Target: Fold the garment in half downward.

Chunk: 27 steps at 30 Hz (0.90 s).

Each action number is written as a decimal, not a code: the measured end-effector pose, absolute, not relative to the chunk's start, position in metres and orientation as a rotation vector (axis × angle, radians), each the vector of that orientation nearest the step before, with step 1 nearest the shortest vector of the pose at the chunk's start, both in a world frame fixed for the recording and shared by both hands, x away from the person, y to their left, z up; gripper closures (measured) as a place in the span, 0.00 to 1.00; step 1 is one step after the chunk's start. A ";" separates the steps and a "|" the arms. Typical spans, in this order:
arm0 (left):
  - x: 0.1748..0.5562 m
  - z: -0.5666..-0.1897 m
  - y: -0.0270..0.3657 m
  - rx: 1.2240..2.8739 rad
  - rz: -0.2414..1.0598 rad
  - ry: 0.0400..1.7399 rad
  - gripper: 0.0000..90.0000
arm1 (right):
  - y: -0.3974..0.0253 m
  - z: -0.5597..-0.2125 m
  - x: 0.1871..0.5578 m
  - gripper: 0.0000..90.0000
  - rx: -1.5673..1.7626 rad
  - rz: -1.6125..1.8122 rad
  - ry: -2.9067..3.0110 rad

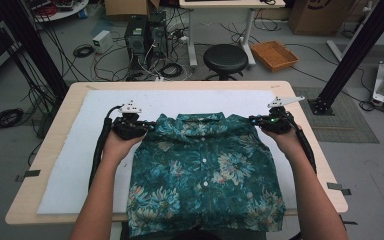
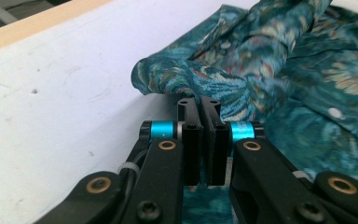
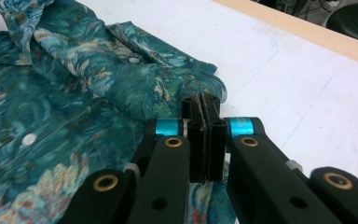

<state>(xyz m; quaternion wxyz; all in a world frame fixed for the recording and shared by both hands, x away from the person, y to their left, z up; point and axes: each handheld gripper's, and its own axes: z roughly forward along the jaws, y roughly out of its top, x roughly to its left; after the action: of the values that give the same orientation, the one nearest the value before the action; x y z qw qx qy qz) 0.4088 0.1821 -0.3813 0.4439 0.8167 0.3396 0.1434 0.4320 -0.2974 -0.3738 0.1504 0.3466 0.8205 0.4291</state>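
Pinching the shirt (image 1: 205, 165) shoulders, both tongs (image 1: 147, 126) (image 1: 254, 120) clamp cloth.

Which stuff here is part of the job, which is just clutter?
In the job:
- floral shirt
- left gripper, shut on the shirt
- right gripper, shut on the shirt
- white mat under it

Lying about:
- black stool
- orange tray
- floor cables

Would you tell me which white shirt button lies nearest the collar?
The top button on the shirt, just below the collar; the other two sit lower along the placket.
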 end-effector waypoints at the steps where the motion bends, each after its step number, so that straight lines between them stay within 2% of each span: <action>1: 0.405 -0.381 0.182 2.029 0.368 0.843 0.97 | -0.298 -0.374 0.429 1.00 0.980 1.237 2.361; 14: 0.359 -0.382 0.176 2.028 0.352 0.750 0.97 | -0.302 -0.375 0.394 1.00 0.894 1.237 2.388; 27: 0.323 -0.395 0.181 2.020 0.353 0.732 0.97 | -0.306 -0.384 0.348 1.00 0.819 1.272 2.408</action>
<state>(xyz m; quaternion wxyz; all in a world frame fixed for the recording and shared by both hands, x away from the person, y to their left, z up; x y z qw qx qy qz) 0.3231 0.1810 -0.3954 0.4635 0.8221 0.2978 0.1437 0.3479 -0.3061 -0.3844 0.1486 0.2848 0.8374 0.4422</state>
